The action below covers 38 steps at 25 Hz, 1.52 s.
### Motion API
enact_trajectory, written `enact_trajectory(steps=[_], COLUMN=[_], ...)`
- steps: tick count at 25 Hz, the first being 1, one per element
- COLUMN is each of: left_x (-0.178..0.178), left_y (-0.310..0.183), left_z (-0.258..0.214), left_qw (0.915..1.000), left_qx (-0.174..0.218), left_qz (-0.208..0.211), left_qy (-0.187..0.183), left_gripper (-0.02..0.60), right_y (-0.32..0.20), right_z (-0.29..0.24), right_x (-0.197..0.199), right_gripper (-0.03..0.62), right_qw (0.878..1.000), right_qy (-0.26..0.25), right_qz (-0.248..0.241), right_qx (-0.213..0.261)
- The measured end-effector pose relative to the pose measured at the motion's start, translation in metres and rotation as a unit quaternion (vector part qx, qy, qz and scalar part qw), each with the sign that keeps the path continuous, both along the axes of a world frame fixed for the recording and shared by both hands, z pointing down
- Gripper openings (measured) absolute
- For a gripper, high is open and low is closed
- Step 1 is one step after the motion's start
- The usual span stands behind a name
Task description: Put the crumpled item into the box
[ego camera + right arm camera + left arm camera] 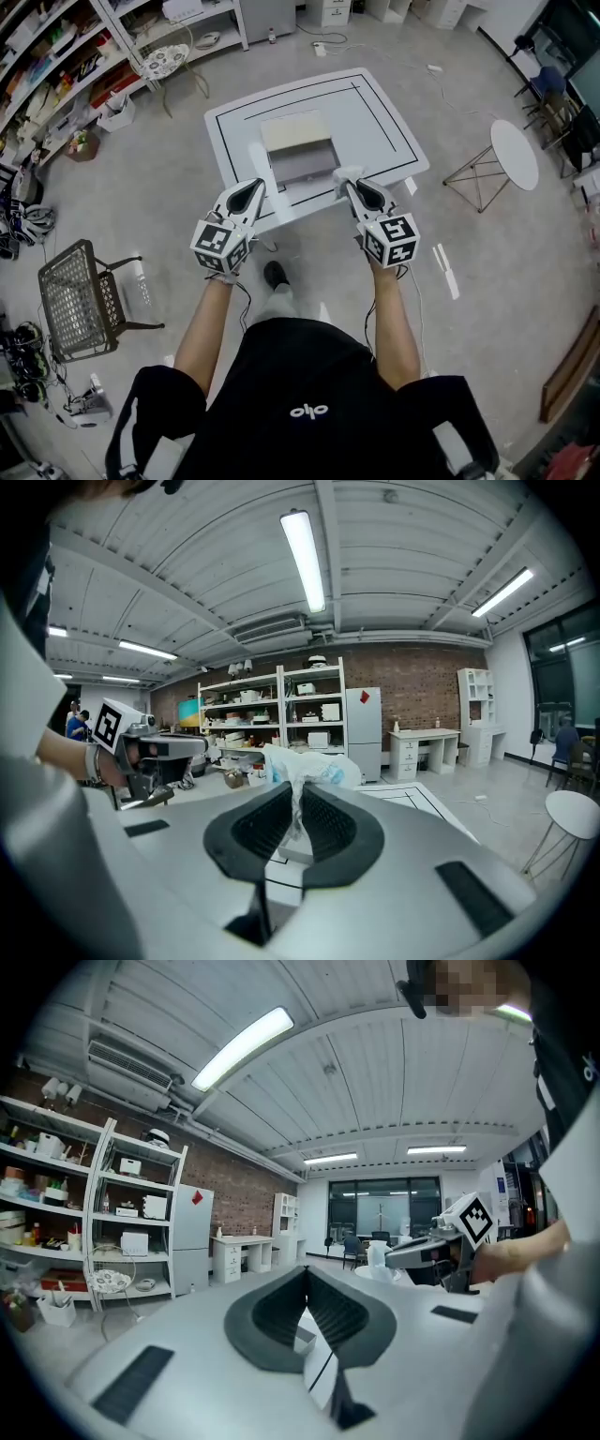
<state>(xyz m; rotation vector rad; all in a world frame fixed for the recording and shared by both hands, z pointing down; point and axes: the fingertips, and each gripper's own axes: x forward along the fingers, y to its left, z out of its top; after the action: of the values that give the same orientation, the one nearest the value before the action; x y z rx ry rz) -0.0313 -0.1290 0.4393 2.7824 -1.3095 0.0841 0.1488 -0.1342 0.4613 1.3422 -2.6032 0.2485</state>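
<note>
The open box [298, 155] stands in the middle of the white table [375, 112], its flap raised at the far side. A crumpled white plastic item [305, 766] with blue print sticks up between the jaws of my right gripper [296, 803], which is shut on it. In the head view the right gripper [350, 183] hovers at the box's near right corner, the crumpled item [343, 174] at its tip. My left gripper [254, 187] sits at the box's near left corner. Its jaws meet with nothing between them [307, 1274]. From the left gripper view, the right gripper [427, 1251] shows across at the right.
A wire mesh chair [80, 300] stands on the floor at the left. A small round white table [514, 155] is at the right. Cluttered shelves [75, 66] line the far left. The person's shoe [275, 274] is by the table's near edge.
</note>
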Motion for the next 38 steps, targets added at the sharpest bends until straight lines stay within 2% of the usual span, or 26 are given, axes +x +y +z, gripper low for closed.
enact_trajectory(steps=[8,18,25,38], left_x=[-0.014,-0.054,-0.078,-0.095], left_y=[-0.078,-0.138,-0.157,-0.168], left_z=[0.013,0.026,0.030,0.036], left_qw=[0.9992,0.9982,0.9975,0.9964], left_qx=[-0.027,-0.043,-0.044,-0.044], left_qz=[0.029,0.039,0.050,0.050], left_qy=[0.003,0.015,0.025,0.053], left_gripper=[0.008,0.008,0.008,0.008], right_y=[-0.076,-0.140,-0.157,-0.170], right_z=[0.013,0.030,0.039,0.042], right_x=[-0.021,-0.056,-0.076,-0.090], right_gripper=[0.041,0.041,0.041,0.041], right_qw=[0.999,0.998,0.997,0.997], right_qy=[0.003,0.002,0.007,0.026], right_qz=[0.023,0.038,0.052,0.057], right_qx=[-0.028,-0.045,-0.050,-0.050])
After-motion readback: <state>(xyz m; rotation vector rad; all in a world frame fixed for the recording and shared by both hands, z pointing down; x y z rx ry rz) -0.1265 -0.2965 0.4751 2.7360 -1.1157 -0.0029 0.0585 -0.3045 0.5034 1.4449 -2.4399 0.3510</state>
